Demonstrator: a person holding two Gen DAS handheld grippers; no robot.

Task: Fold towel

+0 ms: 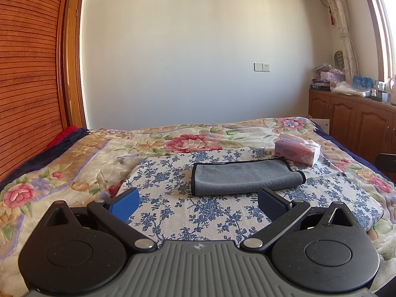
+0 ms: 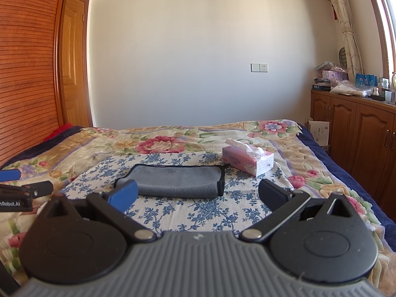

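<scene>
Towel (image 1: pixel 245 179), grey microfibre with black piping, lies folded into a long band on the blue-flowered cloth (image 1: pixel 173 212), just beyond both sets of fingers and touched by neither. Nearest to me, the left gripper (image 1: pixel 198 204) has its pads spread wide with nothing between them; the right gripper (image 2: pixel 198 194) is likewise spread and empty. I judge the towel light, soft and limp: it will sag and drag when lifted, and its layers may slide apart. The piped edge is the firmest place to pinch, so I would take the stacked corners at one short end, catching all layers together. Just past the towel's far right corner stands a pink tissue pack (image 2: pixel 247 160), close enough to be snagged by a sweeping fold. Beyond that lies the floral blanket (image 1: pixel 193 136), then the bare wall. My left view shows the towel's right end with its upper layer curling back; my right view shows the rounded fold along the near edge, and the left gripper's blue pad (image 2: pixel 10 175) at far left, which the left view cannot confirm in reverse.
</scene>
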